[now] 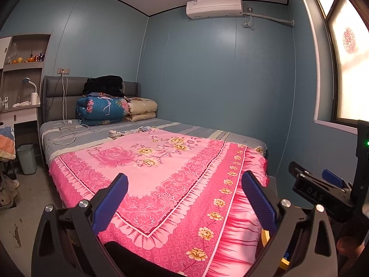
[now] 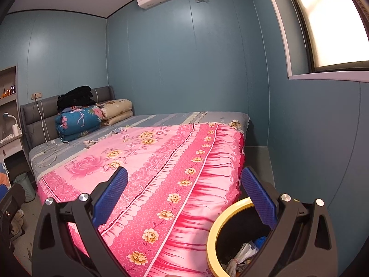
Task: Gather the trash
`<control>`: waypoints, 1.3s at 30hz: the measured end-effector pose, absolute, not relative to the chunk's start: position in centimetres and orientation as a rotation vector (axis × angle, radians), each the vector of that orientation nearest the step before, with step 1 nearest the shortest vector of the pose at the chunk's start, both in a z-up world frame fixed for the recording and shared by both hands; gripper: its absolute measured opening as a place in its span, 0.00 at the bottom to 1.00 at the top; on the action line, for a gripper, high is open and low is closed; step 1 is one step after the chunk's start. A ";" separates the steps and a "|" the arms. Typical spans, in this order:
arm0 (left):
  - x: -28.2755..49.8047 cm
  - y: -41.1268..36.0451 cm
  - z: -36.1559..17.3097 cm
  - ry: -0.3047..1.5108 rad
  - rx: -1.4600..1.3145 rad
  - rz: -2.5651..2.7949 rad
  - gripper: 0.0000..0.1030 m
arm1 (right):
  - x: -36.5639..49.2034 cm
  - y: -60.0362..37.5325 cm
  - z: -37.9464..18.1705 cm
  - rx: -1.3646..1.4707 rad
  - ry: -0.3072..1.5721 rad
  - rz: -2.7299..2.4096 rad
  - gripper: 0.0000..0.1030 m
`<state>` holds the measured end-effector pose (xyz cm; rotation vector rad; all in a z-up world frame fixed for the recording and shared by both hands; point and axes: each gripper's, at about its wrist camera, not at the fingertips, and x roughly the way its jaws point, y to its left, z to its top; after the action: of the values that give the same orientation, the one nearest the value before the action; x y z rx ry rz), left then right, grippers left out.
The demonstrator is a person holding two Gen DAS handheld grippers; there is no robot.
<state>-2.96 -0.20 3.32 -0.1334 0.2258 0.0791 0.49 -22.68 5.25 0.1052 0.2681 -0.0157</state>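
My left gripper (image 1: 184,187) is open and empty, held above the foot of a bed with a pink flowered cover (image 1: 161,173). My right gripper (image 2: 184,184) is open and empty over the bed's right foot corner (image 2: 196,184). A round bin with a yellow rim (image 2: 213,237) stands on the floor beside the bed, just below my right gripper; crumpled white and blue trash (image 2: 242,254) lies inside it. Small crumpled bits (image 1: 129,132) lie mid-bed near the cover's far edge. The right gripper's body (image 1: 322,191) shows at the right of the left wrist view.
Folded quilts (image 1: 101,110) and dark clothes (image 1: 103,85) are stacked at the grey headboard. White cables (image 1: 66,131) lie on the mattress. A pale green bin (image 1: 26,159) stands on the floor by a desk (image 1: 20,108) at left. A window (image 1: 346,57) is at right.
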 end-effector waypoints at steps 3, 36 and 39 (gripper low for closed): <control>-3.0 -0.2 3.3 0.225 -0.137 0.079 0.92 | 0.8 -22.7 4.9 0.103 0.275 -0.016 0.92; -2.7 -0.3 3.5 0.249 -0.146 0.079 0.92 | 1.9 -23.3 3.6 0.105 0.325 -0.024 0.92; -2.8 -0.3 3.4 0.251 -0.146 0.078 0.92 | 2.1 -23.4 3.5 0.106 0.327 -0.026 0.92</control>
<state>-2.75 -0.35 3.44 -0.1458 0.2510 0.0781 2.05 -23.35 3.46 0.1062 0.3271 -0.0255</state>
